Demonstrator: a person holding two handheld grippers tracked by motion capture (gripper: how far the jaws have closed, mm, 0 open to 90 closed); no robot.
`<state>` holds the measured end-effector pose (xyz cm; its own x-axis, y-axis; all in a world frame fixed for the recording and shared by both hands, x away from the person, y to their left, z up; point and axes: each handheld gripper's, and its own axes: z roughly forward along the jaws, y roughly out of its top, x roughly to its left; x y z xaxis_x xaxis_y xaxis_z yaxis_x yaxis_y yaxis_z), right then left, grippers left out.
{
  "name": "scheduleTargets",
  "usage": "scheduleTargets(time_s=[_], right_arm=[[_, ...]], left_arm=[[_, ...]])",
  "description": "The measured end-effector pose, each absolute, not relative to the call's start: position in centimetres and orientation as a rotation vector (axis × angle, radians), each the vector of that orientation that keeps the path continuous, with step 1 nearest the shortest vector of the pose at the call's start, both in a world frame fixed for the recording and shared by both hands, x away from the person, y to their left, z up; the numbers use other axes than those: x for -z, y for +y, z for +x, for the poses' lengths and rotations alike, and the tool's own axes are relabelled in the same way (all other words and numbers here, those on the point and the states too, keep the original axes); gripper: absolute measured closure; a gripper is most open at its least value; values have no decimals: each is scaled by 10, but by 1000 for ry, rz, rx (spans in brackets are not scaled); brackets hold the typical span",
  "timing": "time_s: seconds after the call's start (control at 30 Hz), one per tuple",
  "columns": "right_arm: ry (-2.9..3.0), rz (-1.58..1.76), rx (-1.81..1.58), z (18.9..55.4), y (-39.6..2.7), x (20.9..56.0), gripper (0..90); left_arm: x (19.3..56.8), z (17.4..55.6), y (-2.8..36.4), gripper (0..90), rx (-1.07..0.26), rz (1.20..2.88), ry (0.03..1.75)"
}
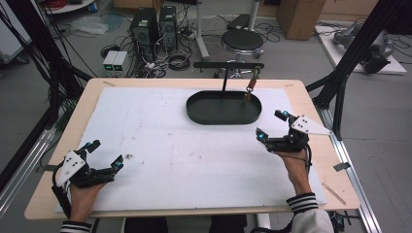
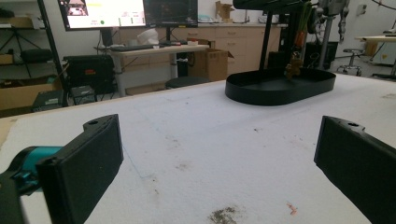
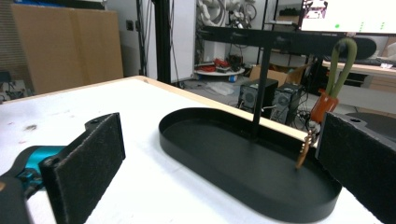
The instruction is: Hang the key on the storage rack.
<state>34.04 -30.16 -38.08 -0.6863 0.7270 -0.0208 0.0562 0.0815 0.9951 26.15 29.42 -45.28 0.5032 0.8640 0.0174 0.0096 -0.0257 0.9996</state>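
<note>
From the high view we see one black oval tray at the far middle of the white mat, with one T-shaped stand rising from it and one keyring hanging from the right end of the bar, its lower end dangling over the tray. Our right gripper sits near the tray's right end, jaws wide with nothing between them; our left gripper rests at the near left of the mat, well apart from the tray, also wide and empty. That makes two grippers, one tray, one stand and one hung item. In the left gripper view the left gripper looks across bare, stained mat toward the tray far off to the right, and the keyring is small and blurred above it. In the right gripper view the right gripper faces the tray close up, and the keyring, a green loop over an orange piece with a small chain below, hangs just left of the right jaw. As we judge it, the step is to reach for that keyring: we should swing the open jaws right until the orange piece sits squarely between them, come in level, and close without knocking the stand.
</note>
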Motion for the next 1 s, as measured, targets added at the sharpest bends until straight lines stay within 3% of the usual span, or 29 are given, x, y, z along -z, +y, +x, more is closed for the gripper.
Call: scheduleTargets(time_s=[0.27,0.57,1.0], right_arm=[[1737,764,-1662,306,-314,420,3],[1750,803,-1739,299,-315,453,3],[1755,786,-1699,297,-311,453,3]], left_arm=[[453,261,294,17,-825,1441,809],[453,261,294,17,-827,1439,801],[453,261,296,17,-817,1428,803]])
